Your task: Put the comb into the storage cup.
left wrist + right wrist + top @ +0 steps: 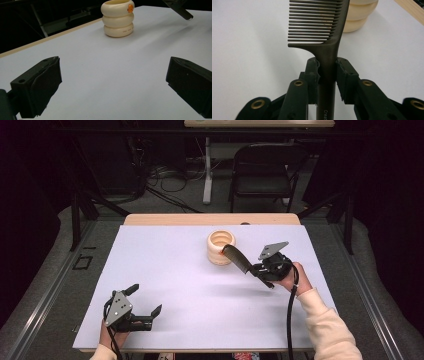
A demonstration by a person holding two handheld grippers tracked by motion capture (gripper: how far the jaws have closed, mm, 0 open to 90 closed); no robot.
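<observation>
1. Clearly clamped: right tongs (256,270), pads pressed on both sides of the handle of a dark comb (322,37), as seen in the right gripper view.
2. Held off the worktop (175,285), comb (236,259) slanting up and away from the right tongs, its far end just at the rim of the cream holder (220,247).
3. Teeth turned to one side in the right gripper view, handle running down between the pads.
4. Cream holder (118,18) built like three stacked rings, upright near the far edge of the worktop, open on top, small orange mark near its rim.
5. Released: left tongs (145,306), jaws wide apart over the bare white sheet at the near left, nothing between them.
6. Well apart from the holder and comb, left tongs pointing toward them across the worktop (100,75).
7. Beyond the worktop, a folding chair (265,167) and cables on the floor.
</observation>
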